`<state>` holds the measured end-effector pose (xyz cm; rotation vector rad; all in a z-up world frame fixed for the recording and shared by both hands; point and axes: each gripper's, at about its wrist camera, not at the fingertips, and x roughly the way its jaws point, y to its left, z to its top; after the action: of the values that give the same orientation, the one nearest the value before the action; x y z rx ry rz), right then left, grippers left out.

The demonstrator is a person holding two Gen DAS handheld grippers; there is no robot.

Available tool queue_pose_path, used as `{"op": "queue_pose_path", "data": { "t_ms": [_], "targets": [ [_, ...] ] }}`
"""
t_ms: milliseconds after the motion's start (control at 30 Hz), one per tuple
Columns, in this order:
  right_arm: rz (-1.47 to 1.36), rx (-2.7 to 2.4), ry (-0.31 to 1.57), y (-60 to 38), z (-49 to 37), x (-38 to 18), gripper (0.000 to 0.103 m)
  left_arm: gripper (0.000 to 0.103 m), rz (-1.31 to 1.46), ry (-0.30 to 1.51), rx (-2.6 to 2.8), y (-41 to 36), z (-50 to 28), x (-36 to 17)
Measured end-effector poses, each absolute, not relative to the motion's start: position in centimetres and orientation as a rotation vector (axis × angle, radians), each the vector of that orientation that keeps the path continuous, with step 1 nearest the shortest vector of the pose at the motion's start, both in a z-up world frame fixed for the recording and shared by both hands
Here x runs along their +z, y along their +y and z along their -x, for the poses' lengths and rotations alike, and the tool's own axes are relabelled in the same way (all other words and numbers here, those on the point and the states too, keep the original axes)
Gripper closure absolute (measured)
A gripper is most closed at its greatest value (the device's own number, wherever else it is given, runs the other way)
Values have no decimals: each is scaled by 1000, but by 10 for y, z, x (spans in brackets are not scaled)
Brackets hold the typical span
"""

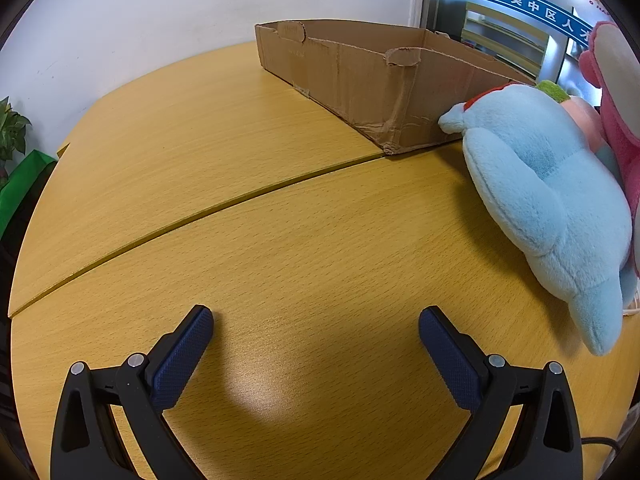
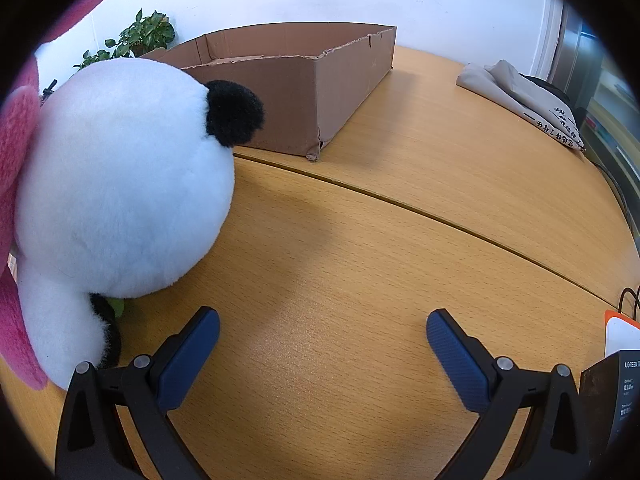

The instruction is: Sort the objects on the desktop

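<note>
A shallow open cardboard box stands at the back of the wooden table; it also shows in the right wrist view. A light blue plush toy lies right of my left gripper, which is open and empty over bare table. A pink plush sits behind the blue one. A white panda plush with a black ear lies left of my right gripper, which is open and empty. A pink plush is behind the panda.
A seam crosses the tabletop. A beige cloth bag lies at the far right. A black carton and an orange-white item sit at the right edge. A potted plant stands behind the box.
</note>
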<state>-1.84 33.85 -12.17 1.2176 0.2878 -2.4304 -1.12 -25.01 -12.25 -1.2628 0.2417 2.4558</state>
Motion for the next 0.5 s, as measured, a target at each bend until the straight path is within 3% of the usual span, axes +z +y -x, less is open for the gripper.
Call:
{"op": "queue_pose_path", "data": {
  "t_ms": [400, 500],
  "targets": [
    [-1246, -2489, 249, 338, 10, -119, 0, 0, 1316, 148, 2601, -242, 5, -118],
    [-1253, -2517, 235, 345, -9, -117, 0, 2, 1240, 61, 2718, -242, -25, -94]
  ]
}}
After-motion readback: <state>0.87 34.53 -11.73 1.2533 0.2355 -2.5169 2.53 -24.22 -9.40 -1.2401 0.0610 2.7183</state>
